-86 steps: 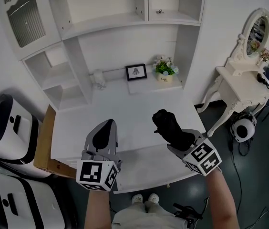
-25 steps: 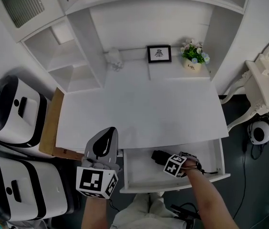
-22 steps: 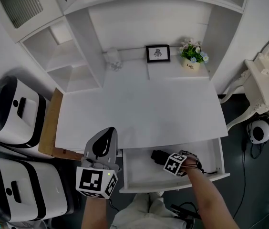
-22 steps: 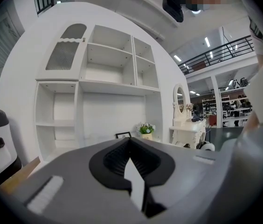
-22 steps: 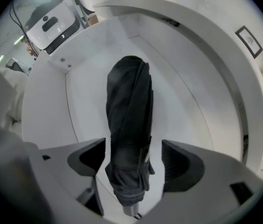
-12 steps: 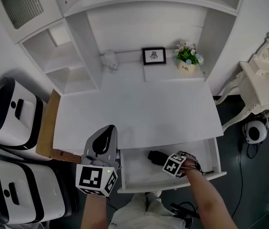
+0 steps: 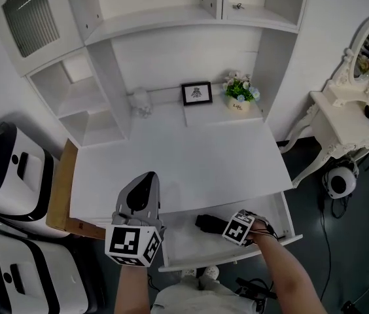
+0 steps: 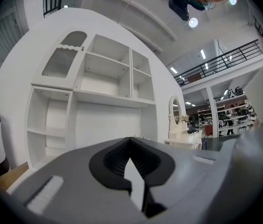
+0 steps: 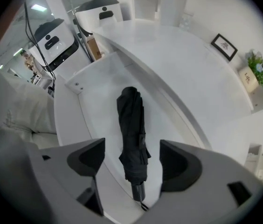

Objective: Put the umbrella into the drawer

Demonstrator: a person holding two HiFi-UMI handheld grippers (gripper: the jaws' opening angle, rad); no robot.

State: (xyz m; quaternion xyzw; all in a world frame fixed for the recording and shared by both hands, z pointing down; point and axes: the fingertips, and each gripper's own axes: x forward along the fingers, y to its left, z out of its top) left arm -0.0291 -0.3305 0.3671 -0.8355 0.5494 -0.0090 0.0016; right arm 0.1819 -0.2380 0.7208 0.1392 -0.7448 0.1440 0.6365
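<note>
The black folded umbrella [image 7: 209, 223] lies flat on the floor of the open white drawer [image 7: 183, 239] under the desk front. In the right gripper view the umbrella [image 9: 131, 134] runs lengthwise below the jaws, handle end nearest. My right gripper [image 9: 132, 158] hangs over it pointing down, its jaws wide apart and clear of the fabric; its marker cube [image 7: 239, 227] shows above the drawer. My left gripper [image 7: 149, 176] is held level over the desk's front left edge, shut with nothing in it [image 8: 131, 148].
The white desk [image 7: 171, 156] carries a picture frame [image 7: 196, 92], a flower pot [image 7: 239, 91] and a small ornament [image 7: 141, 102] at the back under shelves. A white vanity table [image 7: 345, 120] stands right. White machines [image 7: 4, 175] and a wooden board [image 7: 60, 198] stand left.
My right gripper has opened, let go of the umbrella and risen above it. The umbrella stays lying in the drawer. The left gripper rose slightly.
</note>
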